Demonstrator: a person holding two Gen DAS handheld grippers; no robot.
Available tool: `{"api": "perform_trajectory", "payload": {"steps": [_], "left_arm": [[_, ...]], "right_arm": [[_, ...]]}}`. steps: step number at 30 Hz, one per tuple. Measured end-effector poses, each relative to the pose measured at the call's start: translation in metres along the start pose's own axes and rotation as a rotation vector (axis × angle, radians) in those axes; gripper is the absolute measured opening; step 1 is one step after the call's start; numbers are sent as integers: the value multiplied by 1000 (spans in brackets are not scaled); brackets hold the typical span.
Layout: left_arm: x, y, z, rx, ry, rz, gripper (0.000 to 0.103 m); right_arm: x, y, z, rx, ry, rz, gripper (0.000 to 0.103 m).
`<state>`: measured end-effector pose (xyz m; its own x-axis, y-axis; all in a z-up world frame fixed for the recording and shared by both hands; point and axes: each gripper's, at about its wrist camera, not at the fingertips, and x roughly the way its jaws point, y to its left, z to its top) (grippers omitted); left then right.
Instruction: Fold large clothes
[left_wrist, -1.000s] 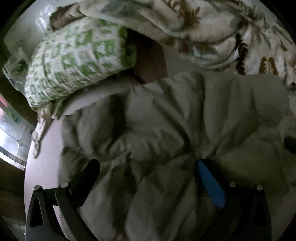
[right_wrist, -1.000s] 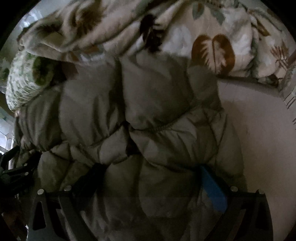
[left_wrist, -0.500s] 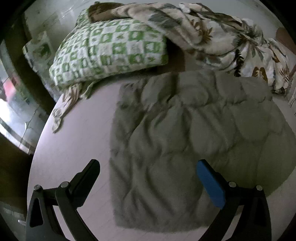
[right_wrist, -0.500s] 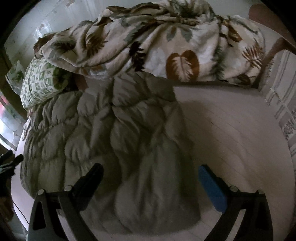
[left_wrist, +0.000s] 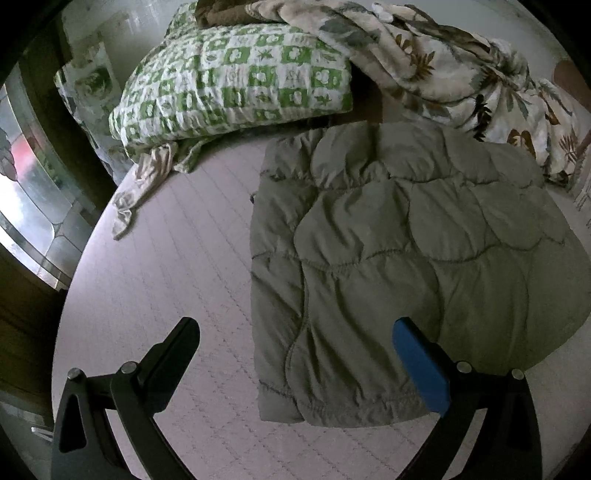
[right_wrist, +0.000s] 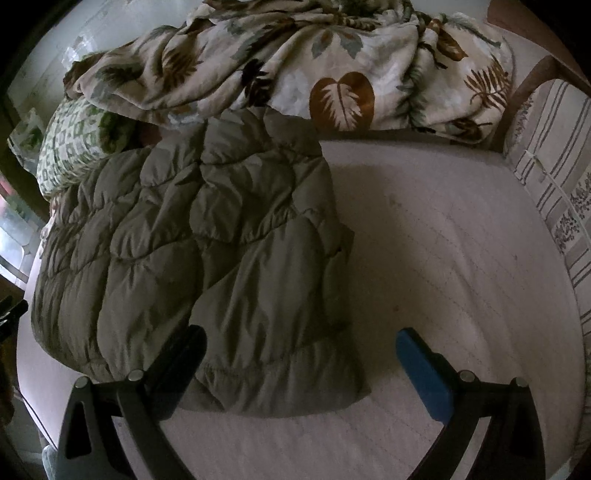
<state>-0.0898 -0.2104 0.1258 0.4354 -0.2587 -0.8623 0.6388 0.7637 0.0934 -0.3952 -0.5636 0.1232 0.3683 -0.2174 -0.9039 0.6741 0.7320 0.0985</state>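
Two views show your folded olive-green quilted puffer jacket lying flat on the pale pink ribbed mattress.

From your left wrist camera, the left tongs (left_wrist: 293, 338) stand spread wide and hold nothing, hovering over the near part of the mattress (left_wrist: 177, 266). The olive-green quilted puffer jacket (left_wrist: 399, 266) lies right of centre, its near hem between the black finger and the blue-padded finger. Far left of it rests a green-and-white checked pillow (left_wrist: 236, 88), with a cream leaf-printed blanket (left_wrist: 454, 62) bunched along the far right, its edge just touching the jacket's far side.

From your right wrist camera, the right tongs (right_wrist: 299, 349) are likewise spread apart and empty. Here the jacket (right_wrist: 207, 258) fills the left half, its near right corner reaching between the fingers, the black finger overlapping its hem. The leaf blanket (right_wrist: 295, 66) lies heaped along the far edge, the checked pillow (right_wrist: 70, 147) at far left. A striped fabric panel (right_wrist: 554, 177) runs down the right side of the bare mattress (right_wrist: 461, 266).
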Motion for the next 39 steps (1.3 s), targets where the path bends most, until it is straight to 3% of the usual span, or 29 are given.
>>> {"api": "perform_trajectory", "payload": {"steps": [16,22,24,28,35,39], "left_arm": [[21,2,8,-27,29,-52,103],[47,7,15,-68,97,-137,103],[60,8,17,-72,132,-160,103],[90,14,19,-93,208,-232,103],[121,8,24,-19,263,-271,103],[129,-9,26,55,245,-228,103]], "right_arm": [[18,-10,13,48,26,12,103],[38,-20,23,132,90,139,103],[59,-24,27,178,147,208,103],[101,-28,30,223,255,265,103],[142,-32,36,254,348,390,103],[154,-27,37,239,367,402,103]]}}
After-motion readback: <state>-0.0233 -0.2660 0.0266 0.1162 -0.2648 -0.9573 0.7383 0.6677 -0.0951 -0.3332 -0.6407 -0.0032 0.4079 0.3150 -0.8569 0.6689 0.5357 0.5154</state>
